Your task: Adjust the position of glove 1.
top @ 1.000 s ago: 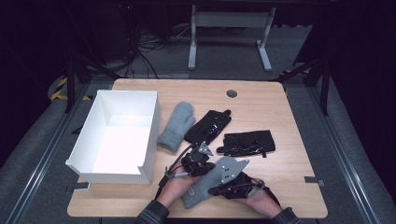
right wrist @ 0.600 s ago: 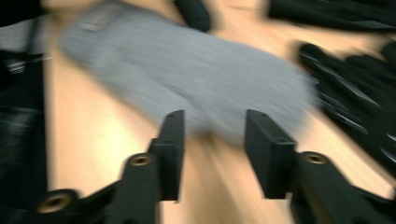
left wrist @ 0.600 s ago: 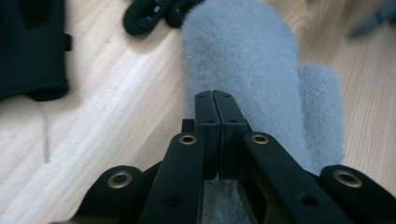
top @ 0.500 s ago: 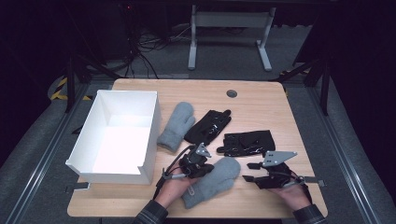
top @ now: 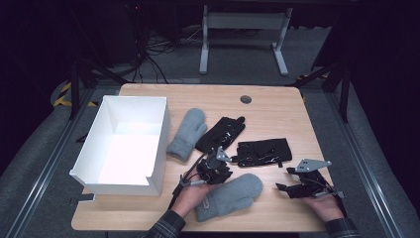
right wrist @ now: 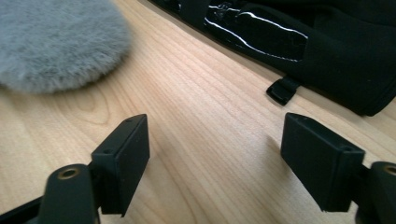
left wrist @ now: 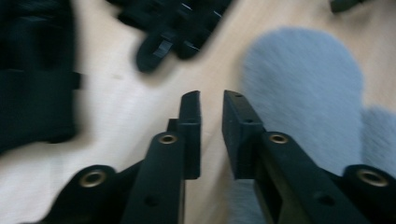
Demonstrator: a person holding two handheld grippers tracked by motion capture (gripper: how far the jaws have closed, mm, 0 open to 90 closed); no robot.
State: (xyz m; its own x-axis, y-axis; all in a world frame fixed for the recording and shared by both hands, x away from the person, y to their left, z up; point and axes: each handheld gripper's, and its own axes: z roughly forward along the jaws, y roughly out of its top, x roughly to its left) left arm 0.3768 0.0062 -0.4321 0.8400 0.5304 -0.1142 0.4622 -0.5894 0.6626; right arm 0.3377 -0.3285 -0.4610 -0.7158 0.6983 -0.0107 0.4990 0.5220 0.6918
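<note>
No text, label, brand, number or sign is legible on anything here.

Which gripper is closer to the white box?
Left. The left gripper is just right of the box; the right gripper is far off, past the grey mitten.

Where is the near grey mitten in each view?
High view: near grey mitten lies bottom centre, by the left gripper.
Left gripper view: right side, beside the jaws.
Right gripper view: top left corner.
Shared landmark: black glove.
</note>
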